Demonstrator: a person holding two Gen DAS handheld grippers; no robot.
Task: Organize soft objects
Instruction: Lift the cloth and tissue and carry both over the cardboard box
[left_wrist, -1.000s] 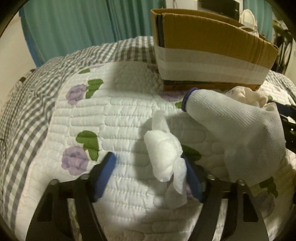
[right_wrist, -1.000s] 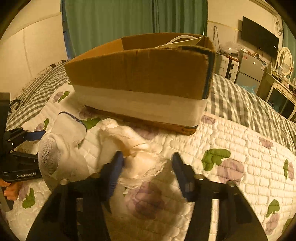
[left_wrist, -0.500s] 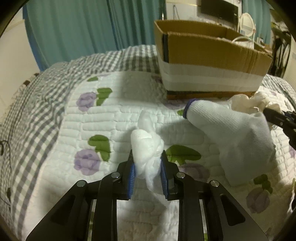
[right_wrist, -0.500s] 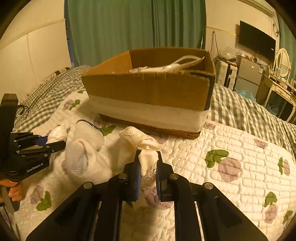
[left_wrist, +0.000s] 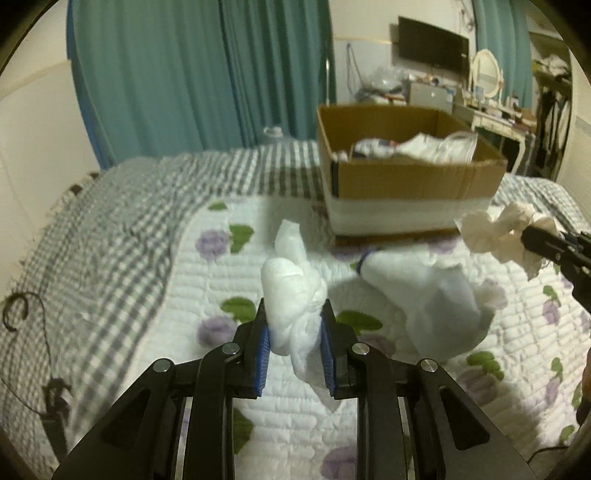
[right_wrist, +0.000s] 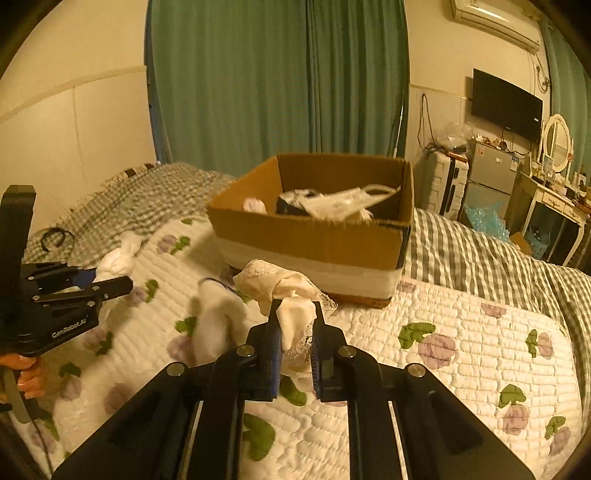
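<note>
My left gripper (left_wrist: 293, 314) is shut on a white bunched cloth (left_wrist: 291, 280) and holds it above the quilt. My right gripper (right_wrist: 295, 308) is shut on a cream lace-edged cloth (right_wrist: 284, 286), also lifted off the bed; that cloth shows at the right of the left wrist view (left_wrist: 495, 232). A white sock with a blue cuff (left_wrist: 428, 295) lies on the quilt between the two grippers; it is blurred in the right wrist view (right_wrist: 218, 325). An open cardboard box (right_wrist: 314, 236) stands beyond on the bed and holds several soft items (right_wrist: 332, 201).
The bed has a white floral quilt (right_wrist: 461, 332) over a grey checked blanket (left_wrist: 110, 236). Green curtains (right_wrist: 277, 85) hang behind the bed. A dresser, mirror and appliances stand at the far right (right_wrist: 546, 173). A dark cord (left_wrist: 14, 306) lies at the bed's left edge.
Both grippers closed on their cloths and have risen, lifting them off the quilt. The box's inside has come into view. The sock stays on the bed.
</note>
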